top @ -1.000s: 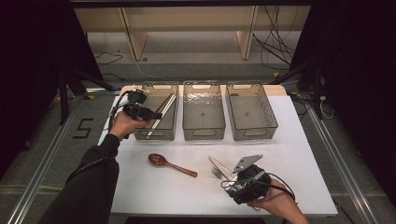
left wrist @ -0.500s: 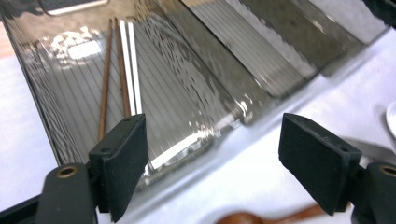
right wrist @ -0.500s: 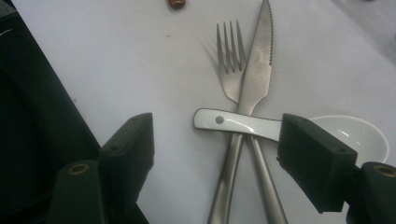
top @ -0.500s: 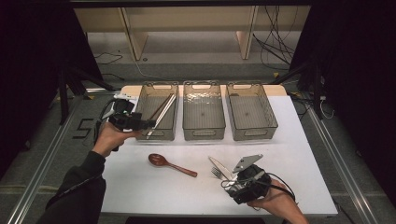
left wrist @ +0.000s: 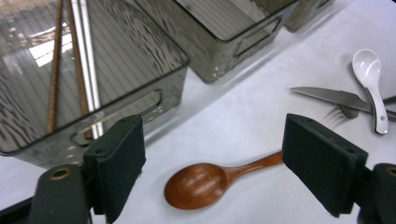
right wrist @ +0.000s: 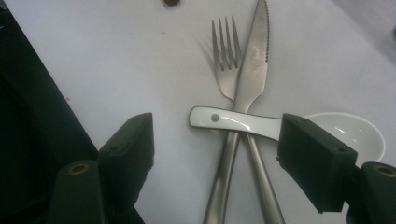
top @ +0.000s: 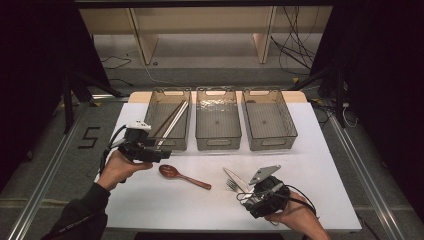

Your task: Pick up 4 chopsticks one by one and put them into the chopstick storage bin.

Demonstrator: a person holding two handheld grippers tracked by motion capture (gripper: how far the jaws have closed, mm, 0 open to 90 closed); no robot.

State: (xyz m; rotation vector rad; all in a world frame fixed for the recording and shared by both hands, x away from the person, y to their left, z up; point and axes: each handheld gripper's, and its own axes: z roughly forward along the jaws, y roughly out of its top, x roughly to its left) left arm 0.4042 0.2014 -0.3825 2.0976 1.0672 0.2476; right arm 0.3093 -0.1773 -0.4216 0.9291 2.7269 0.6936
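The wooden spoon (left wrist: 212,183) is seen lying on the table (top: 320,165) just ahead of the left gripper (left wrist: 212,172), between its jaws' lines, untouched. These jaws have just been opening and are spread, nothing pinched. The right gripper (right wrist: 215,158) is held spread over the white spoon (right wrist: 289,126), fork (right wrist: 225,70) and knife (right wrist: 252,60).

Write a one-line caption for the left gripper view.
Open left gripper above a wooden spoon, beside a clear bin holding chopsticks.

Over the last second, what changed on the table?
The left tongs drew back from the left bin toward the wooden spoon, jaws opening, nothing between them; the chopsticks lie in that bin. The right tongs stayed open over the fork, knife and white spoon.
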